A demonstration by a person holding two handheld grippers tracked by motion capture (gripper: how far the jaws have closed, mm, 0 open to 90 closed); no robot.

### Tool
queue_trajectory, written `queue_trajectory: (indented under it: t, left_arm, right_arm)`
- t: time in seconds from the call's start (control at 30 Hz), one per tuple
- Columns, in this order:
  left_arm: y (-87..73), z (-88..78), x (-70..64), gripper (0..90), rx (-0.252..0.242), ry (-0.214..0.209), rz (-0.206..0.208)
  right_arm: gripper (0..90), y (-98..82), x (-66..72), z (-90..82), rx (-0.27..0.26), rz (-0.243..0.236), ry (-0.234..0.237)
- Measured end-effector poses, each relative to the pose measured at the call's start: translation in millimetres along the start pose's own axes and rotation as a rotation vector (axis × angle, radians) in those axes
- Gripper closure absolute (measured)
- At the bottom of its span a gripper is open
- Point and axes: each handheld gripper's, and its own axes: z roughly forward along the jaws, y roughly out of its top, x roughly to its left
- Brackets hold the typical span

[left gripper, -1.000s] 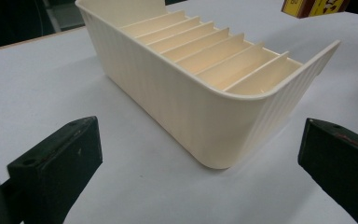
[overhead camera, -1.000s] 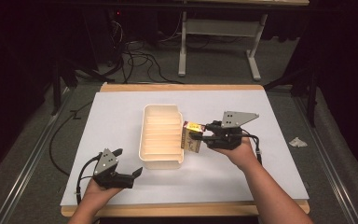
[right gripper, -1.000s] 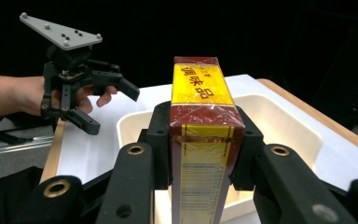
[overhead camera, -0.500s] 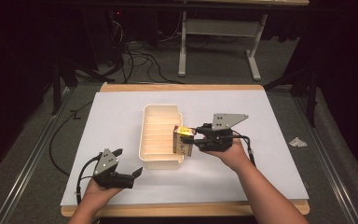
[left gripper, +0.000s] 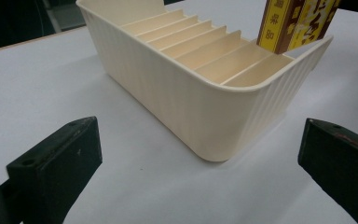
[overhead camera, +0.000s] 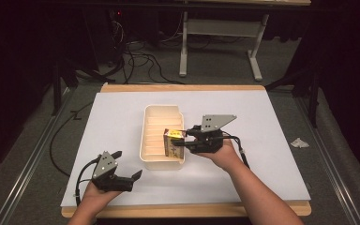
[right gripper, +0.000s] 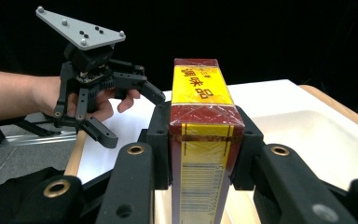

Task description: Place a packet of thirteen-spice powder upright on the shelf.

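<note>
Jaws of the right gripper point(overhead camera: 182, 139) are clenched on a red and yellow box point(overhead camera: 173, 142), one pad pressed to each broad face, as the right gripper view shows with the barcoded end turned toward the camera. Held this way, the carton stands upright and narrow, probably so it can slide down between the thin dividers of the cream slotted tray point(overhead camera: 150, 154) in the middle of the white table point(overhead camera: 272, 154). In the high view the box hangs over the tray's right side, toward its near end, and in the left gripper view its lower edge appears just above the rim, at or above one of the nearer slots; whether it touches a divider I cannot tell. The left gripper point(overhead camera: 132, 171) rests low at the near left of the table, well apart from the tray, its jaws spread wide with nothing between them, seemingly parked there to stay clear while keeping the tray's near end in front of it.
</note>
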Motion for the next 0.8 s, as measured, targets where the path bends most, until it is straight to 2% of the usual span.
queue_trajectory:
  t: [0.33, 0.53, 0.8]
  left_arm:
    - [-0.1, 1.9, 0.0, 0.1, 0.003, 0.0, -0.005]
    - [-2.5, 6.4, 0.6, 0.1, 0.02, -0.008, -0.006]
    - [-1.7, 6.5, -0.8, 0.1, 0.012, -0.008, -0.001]
  right_arm:
    - [68.0, -1.8, -0.1, 13.0, -0.001, -0.008, 0.026]
    - [68.0, -1.4, -1.0, 11.8, -0.003, -0.006, 0.026]
    - [68.0, -0.1, 0.9, 12.9, -0.009, 0.001, 0.033]
